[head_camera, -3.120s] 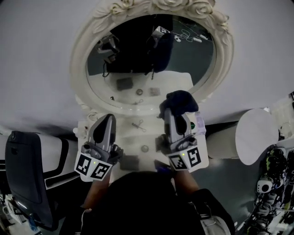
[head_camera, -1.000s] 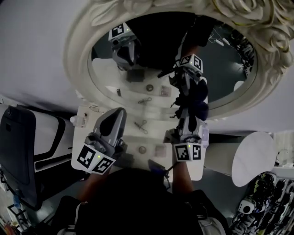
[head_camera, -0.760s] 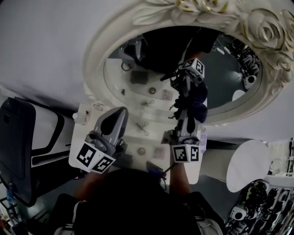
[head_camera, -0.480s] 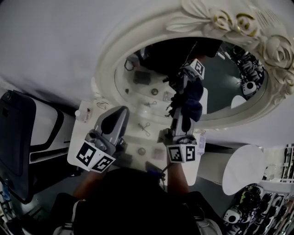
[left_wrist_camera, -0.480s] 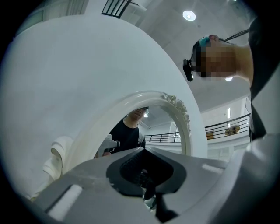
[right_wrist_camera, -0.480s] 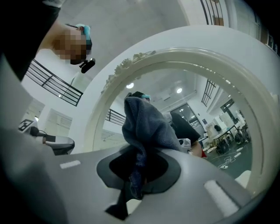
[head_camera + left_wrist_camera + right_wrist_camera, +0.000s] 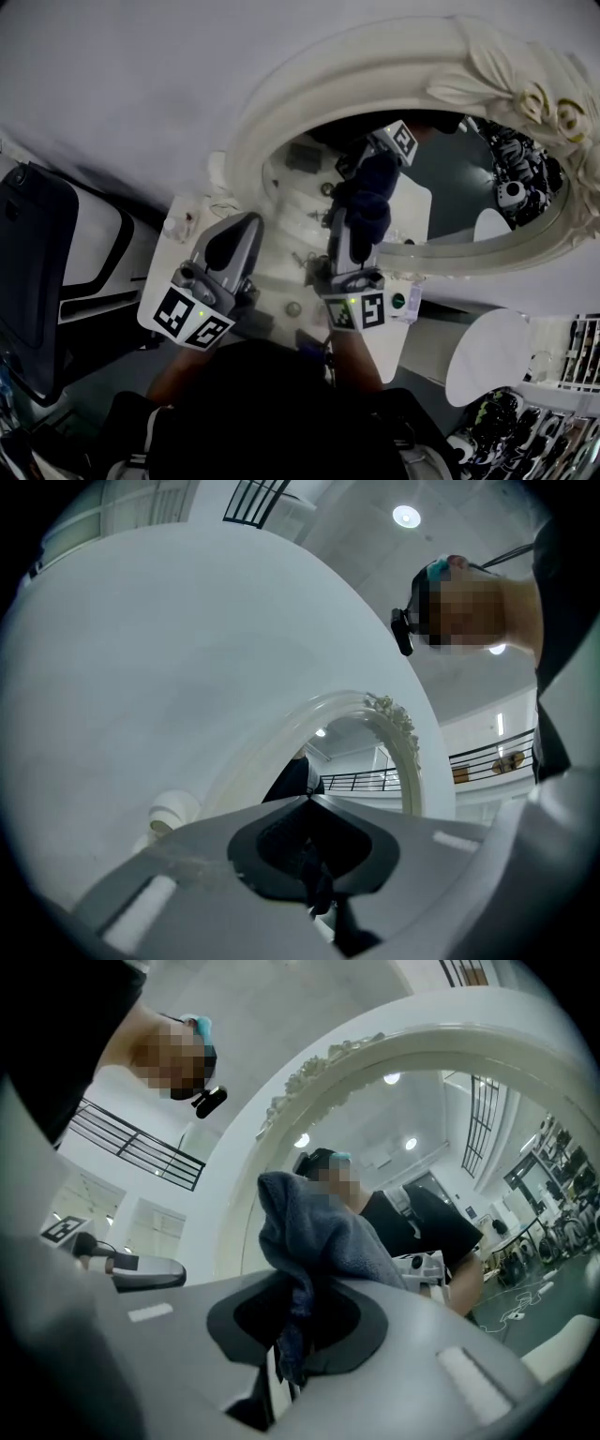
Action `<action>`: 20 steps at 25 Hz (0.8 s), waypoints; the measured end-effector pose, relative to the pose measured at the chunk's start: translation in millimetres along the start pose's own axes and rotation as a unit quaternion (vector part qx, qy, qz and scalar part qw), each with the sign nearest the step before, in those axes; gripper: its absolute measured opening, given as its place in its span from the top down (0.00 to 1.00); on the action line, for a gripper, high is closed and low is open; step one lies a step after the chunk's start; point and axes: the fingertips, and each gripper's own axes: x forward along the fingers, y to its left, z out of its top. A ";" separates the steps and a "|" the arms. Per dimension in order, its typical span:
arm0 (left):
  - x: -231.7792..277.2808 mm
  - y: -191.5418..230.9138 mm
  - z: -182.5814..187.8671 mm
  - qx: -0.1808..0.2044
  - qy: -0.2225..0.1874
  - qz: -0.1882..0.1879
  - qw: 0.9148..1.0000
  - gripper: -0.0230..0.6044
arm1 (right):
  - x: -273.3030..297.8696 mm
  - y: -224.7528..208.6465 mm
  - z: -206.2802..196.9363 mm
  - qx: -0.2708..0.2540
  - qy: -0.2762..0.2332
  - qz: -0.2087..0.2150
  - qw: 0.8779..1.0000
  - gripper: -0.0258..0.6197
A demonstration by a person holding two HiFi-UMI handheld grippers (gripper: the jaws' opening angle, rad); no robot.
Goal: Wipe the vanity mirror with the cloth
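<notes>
Jaws on my right gripper (image 7: 295,1321) are clamped on the dark cloth (image 7: 314,1232), which looks pressed to the vanity mirror (image 7: 450,183) glass for scrubbing, while my left gripper (image 7: 239,230) hangs pinched closed and empty below the mirror's frame, out of the way.

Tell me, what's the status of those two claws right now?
Right gripper shut on cloth, up at the mirror. Left gripper shut, empty, held low. Nothing seen blocking.

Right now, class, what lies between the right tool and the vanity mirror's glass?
The dark blue cloth, clamped in the right tool and bunched up toward the vanity mirror. The right gripper view shows it best.
</notes>
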 end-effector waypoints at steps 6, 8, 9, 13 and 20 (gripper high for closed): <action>-9.4 19.9 5.8 -0.003 -0.003 0.013 1.000 0.96 | 14.6 21.6 -11.6 0.003 0.001 0.019 1.000 0.90; -10.5 25.0 7.0 -0.004 -0.004 0.017 1.000 0.96 | 18.4 26.1 -14.0 0.005 0.003 0.025 1.000 0.90; -10.5 27.0 6.9 -0.005 -0.005 0.019 1.000 0.96 | 20.1 27.9 -15.3 0.005 0.004 0.028 1.000 0.90; -11.5 34.6 7.9 -0.007 -0.007 0.025 1.000 0.96 | 29.8 42.3 -27.4 0.001 0.021 0.053 0.998 0.90; -20.5 48.7 12.3 -0.007 -0.014 0.042 0.999 0.96 | 48.1 73.4 -56.1 0.021 0.042 0.106 0.993 0.90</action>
